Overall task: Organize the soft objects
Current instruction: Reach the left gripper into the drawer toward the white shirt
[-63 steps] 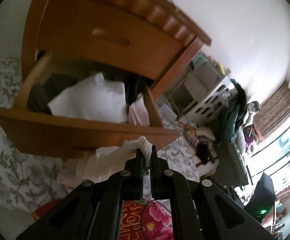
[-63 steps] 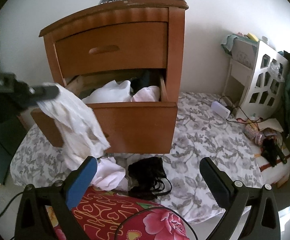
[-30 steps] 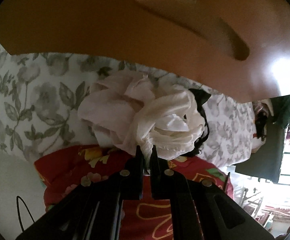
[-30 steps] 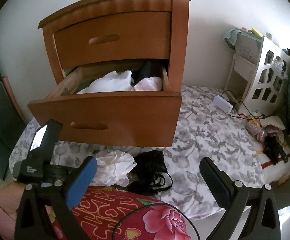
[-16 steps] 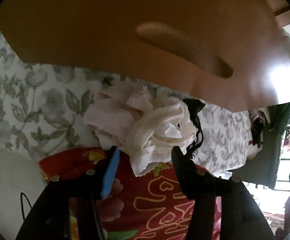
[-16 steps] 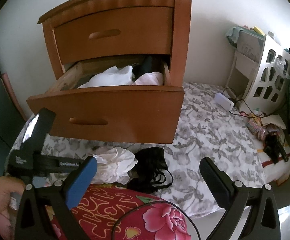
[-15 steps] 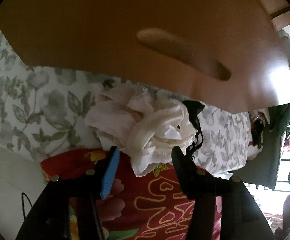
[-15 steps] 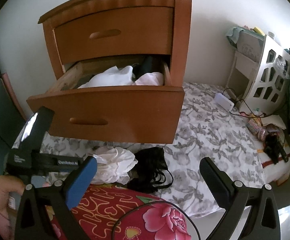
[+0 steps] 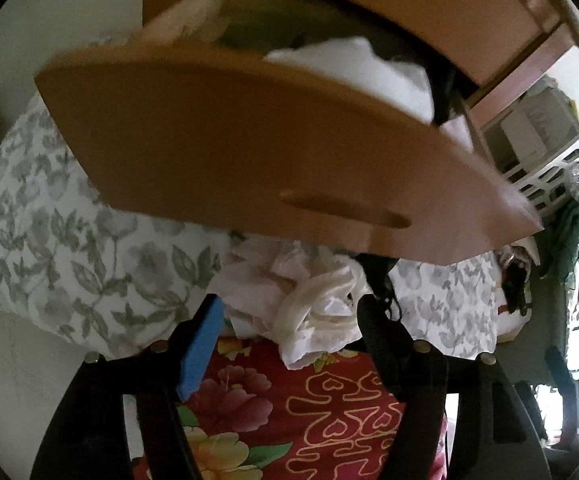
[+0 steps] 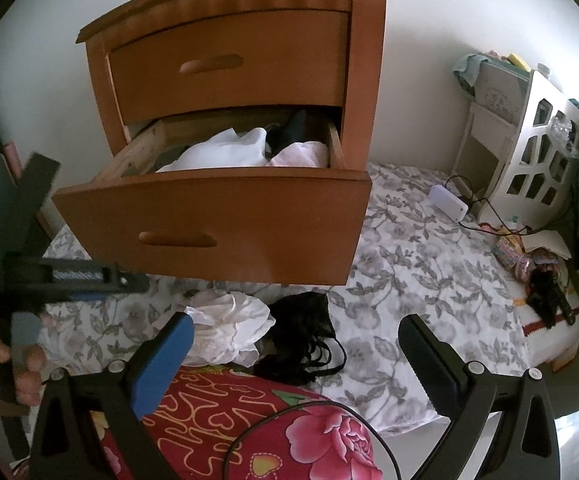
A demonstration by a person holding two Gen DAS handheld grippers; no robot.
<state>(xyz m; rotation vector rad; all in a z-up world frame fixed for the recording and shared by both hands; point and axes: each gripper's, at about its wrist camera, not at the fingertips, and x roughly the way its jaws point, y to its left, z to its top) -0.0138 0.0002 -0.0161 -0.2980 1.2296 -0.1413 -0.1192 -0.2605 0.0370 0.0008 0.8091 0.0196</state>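
Note:
A crumpled white cloth (image 9: pixel 309 300) (image 10: pixel 229 332) lies on the floral sheet (image 10: pixel 409 272), below the front of the pulled-out lower drawer (image 10: pixel 209 224) (image 9: pixel 249 140). A black garment (image 10: pixel 301 340) (image 9: pixel 377 272) lies touching its right side. My left gripper (image 9: pixel 291 308) hovers above the white cloth; its jaws are opening and the pads press on nothing. My right gripper (image 10: pixel 295 322) stands open and empty, nearer the camera than both garments. White clothes (image 10: pixel 225 152) and a pink cloth (image 10: pixel 301 156) fill the drawer.
A red floral blanket (image 10: pixel 249 420) (image 9: pixel 309 408) covers the near edge. The upper drawer (image 10: pixel 229 68) is shut. At the right stand a white lattice shelf (image 10: pixel 537 152), a white device with cables (image 10: pixel 447 202) and small clutter (image 10: pixel 529 260). A hand (image 10: pixel 9 356) holds the left gripper's handle.
The left gripper let go of the white cloth, opened and rose, so the drawer's inside now shows. The cloth stays on the sheet. The right gripper kept still.

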